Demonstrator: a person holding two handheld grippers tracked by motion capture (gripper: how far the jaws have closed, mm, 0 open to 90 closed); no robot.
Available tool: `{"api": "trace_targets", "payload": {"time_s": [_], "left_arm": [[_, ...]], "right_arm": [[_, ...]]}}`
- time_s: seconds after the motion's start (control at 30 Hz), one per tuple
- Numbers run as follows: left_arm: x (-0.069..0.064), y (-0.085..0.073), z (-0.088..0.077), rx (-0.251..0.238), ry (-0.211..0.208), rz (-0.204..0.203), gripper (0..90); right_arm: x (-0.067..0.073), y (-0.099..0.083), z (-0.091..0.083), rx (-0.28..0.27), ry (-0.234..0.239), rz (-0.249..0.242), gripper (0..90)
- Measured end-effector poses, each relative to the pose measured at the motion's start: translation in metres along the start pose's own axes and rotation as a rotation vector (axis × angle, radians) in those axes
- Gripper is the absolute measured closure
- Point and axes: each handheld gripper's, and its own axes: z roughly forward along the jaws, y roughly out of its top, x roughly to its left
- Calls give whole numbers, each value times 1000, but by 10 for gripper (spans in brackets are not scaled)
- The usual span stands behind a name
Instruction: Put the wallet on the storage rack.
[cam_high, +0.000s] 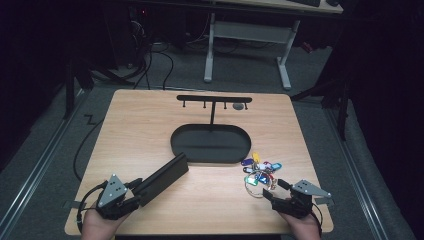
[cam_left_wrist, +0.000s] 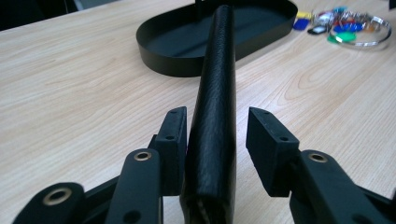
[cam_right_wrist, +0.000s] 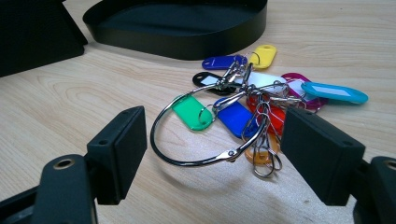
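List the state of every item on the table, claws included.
Left claw: open, straddling the wallet.
Black leather wallet: closed, standing on edge, far end on the tray rim.
Right claw: open, at the key ring.
Key ring: closed, holding coloured tags.
Oval tray: empty.

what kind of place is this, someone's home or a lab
Probably a lab or recording workspace, not a home: a bare wooden table on grey carpet, a desk frame with trailing cables behind, and dark surroundings.

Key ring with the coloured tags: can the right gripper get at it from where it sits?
Probably yes. The right gripper is open, the key ring lies between its jaws on bare table, and nothing blocks it.
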Motion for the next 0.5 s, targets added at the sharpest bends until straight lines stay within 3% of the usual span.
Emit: {"api": "trace_targets", "payload": {"time_s": [0.07, 0.17, 0.33, 0.4, 0.43, 0.5], "left_arm": [[0, 12, 5, 85, -4, 31, 591], [0, 21, 11, 155, -4, 49, 592], [3, 35, 18, 280, -7, 32, 627], [4, 36, 18, 292, -7, 33, 629], [4, 40, 18, 329, -11, 40, 629], [4, 42, 18, 359, -11, 51, 631]], "right_arm": [[-1, 0, -2, -10, -1, 7, 230], [-2, 0, -2, -14, 3, 10, 230], [0, 0, -4, -15, 19, -4, 230], [0, 1, -4, -19, 22, -5, 230], [0, 1, -5, -21, 26, 0, 230], [0, 1, -5, -23, 27, -2, 230]]}}
